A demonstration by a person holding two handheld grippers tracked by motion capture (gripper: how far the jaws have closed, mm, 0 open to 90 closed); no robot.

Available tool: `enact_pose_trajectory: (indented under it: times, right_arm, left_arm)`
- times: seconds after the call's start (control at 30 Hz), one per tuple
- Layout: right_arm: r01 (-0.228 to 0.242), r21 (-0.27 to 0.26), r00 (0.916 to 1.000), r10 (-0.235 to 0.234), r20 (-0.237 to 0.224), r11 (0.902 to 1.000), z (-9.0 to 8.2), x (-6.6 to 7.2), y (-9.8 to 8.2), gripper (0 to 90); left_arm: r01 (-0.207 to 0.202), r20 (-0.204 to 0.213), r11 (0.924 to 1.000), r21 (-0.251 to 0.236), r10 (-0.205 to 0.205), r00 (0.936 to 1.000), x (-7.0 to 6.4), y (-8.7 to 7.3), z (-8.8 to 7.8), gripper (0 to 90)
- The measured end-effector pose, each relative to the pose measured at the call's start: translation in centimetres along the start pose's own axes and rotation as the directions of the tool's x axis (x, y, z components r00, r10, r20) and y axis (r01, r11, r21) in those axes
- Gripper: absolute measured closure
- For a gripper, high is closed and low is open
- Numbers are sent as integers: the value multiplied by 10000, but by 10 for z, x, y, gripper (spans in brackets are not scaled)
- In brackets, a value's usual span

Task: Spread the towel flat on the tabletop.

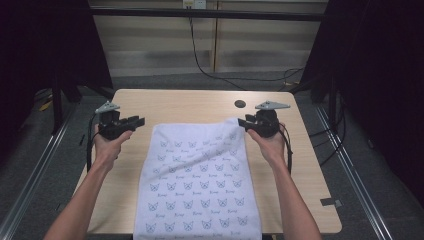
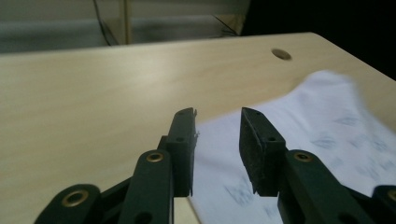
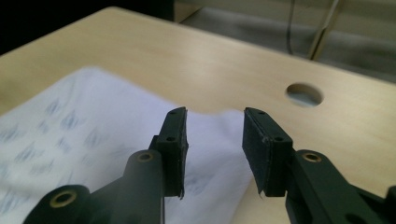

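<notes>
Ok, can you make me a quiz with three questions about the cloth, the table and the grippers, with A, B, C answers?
1. Where does the cloth lie on the table?
A. in the middle, reaching the near edge
B. at the far left corner
C. hanging off the far edge

2. What colour is the cloth?
A. red with stripes
B. white with small bluish prints
C. plain black

3. How do the jaws of the left gripper and right gripper stand?
A. both clamped on the cloth
B. one open, one shut
C. both apart, pressing on nothing

Answers:
1 A: in the high view the cloth runs down the table's middle to the near edge.
2 B: rows of little bluish prints cover the white fabric.
3 C: each gripper view shows a gap between the pads, with the cloth lying beyond them.
</notes>
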State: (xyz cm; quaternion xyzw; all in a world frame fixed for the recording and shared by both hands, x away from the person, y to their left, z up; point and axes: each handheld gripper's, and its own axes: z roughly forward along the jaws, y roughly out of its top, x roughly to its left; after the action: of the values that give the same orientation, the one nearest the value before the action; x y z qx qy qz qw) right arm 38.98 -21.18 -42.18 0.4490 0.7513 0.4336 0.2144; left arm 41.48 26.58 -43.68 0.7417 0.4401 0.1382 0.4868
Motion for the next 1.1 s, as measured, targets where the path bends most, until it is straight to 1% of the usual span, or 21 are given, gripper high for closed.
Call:
enact_pose_trajectory:
  times: [0.1, 0.13, 0.17, 0.2, 0.27, 0.33, 0.4, 0.43, 0.5, 0.53, 0.6, 0.63, 0.7, 0.73, 0.8, 0.83, 0.93, 1.0, 1.03, 1.07, 1.1]
  right_arm:
    - [84, 386, 9995, -72, -307, 9992, -9, 4, -21, 602]
    - [118, 497, 9993, -100, -364, 9987, -12, 6, -29, 612]
    - [90, 651, 9982, -51, -601, 9978, -16, 9, -37, 626]
    - [243, 853, 9971, -180, -739, 9961, -19, 12, -45, 630]
    - [332, 1190, 9942, -206, -1052, 9923, -23, 18, -61, 638]
    - [488, 1522, 9914, -293, -1277, 9872, -22, 24, -75, 638]
    - [564, 1708, 9883, -307, -1496, 9837, -18, 30, -85, 641]
    - [656, 1847, 9876, -373, -1525, 9806, -15, 33, -89, 643]
    - [730, 2028, 9867, -411, -1570, 9765, -7, 37, -96, 637]
    - [763, 2194, 9872, -428, -1535, 9727, -4, 39, -99, 633]
    - [923, 2148, 9870, -608, -1488, 9723, -4, 43, -102, 625]
    - [904, 2219, 9877, -588, -1449, 9709, -7, 44, -103, 625]
    - [1044, 2199, 9867, -734, -1447, 9699, -14, 47, -108, 627]
    - [1005, 2151, 9871, -702, -1441, 9714, -19, 48, -112, 628]
    - [930, 2075, 9870, -627, -1478, 9738, -28, 51, -118, 628]
    - [936, 2170, 9875, -628, -1448, 9717, -34, 53, -121, 628]
    - [1091, 2257, 9856, -758, -1512, 9681, -46, 59, -127, 628]
    - [1043, 2133, 9830, -680, -1708, 9714, -52, 61, -132, 630]
    - [1009, 2214, 9821, -616, -1780, 9699, -56, 62, -134, 631]
    - [1005, 2219, 9815, -602, -1817, 9699, -60, 62, -136, 633]
    - [980, 2215, 9812, -570, -1844, 9702, -64, 63, -138, 633]
  left_arm:
    - [-56, 574, 9995, 315, 38, 9983, -9, -24, -3, 653]
    - [-152, 863, 9985, 532, 106, 9962, -13, -31, -3, 647]
    - [-376, 1072, 9962, 790, 290, 9938, -18, -38, -3, 641]
    - [-609, 1211, 9940, 910, 496, 9914, -23, -44, -4, 634]
    - [-617, 1642, 9922, 1084, 433, 9855, -33, -55, -4, 620]
    - [-990, 1797, 9852, 1399, 730, 9810, -42, -65, 1, 590]
    - [-1258, 1896, 9766, 1746, 920, 9775, -47, -76, 7, 582]
    - [-1235, 1918, 9745, 1875, 870, 9776, -49, -80, 10, 577]
    - [-1652, 1712, 9651, 2031, 1311, 9765, -54, -81, 13, 561]
    - [-1621, 1811, 9660, 2013, 1260, 9754, -55, -81, 13, 560]
    - [-1616, 1622, 9650, 2065, 1291, 9783, -54, -83, 14, 556]
    - [-1702, 1597, 9607, 2195, 1368, 9776, -53, -85, 16, 557]
    - [-1881, 1664, 9606, 2044, 1553, 9738, -51, -89, 14, 564]
    - [-1824, 1692, 9607, 2094, 1481, 9744, -51, -89, 12, 565]
    - [-1930, 1766, 9584, 2101, 1570, 9717, -54, -92, 8, 564]
    - [-1914, 1756, 9599, 2047, 1563, 9720, -56, -95, 5, 564]
    - [-2058, 1869, 9566, 2065, 1679, 9679, -64, -100, -1, 561]
    - [-2136, 1724, 9566, 1981, 1806, 9683, -72, -106, -6, 562]
    - [-2150, 1822, 9556, 2018, 1790, 9668, -76, -107, -8, 561]
    - [-2250, 1977, 9508, 2131, 1836, 9629, -80, -108, -10, 558]
    - [-2269, 2003, 9504, 2127, 1849, 9621, -84, -110, -12, 558]
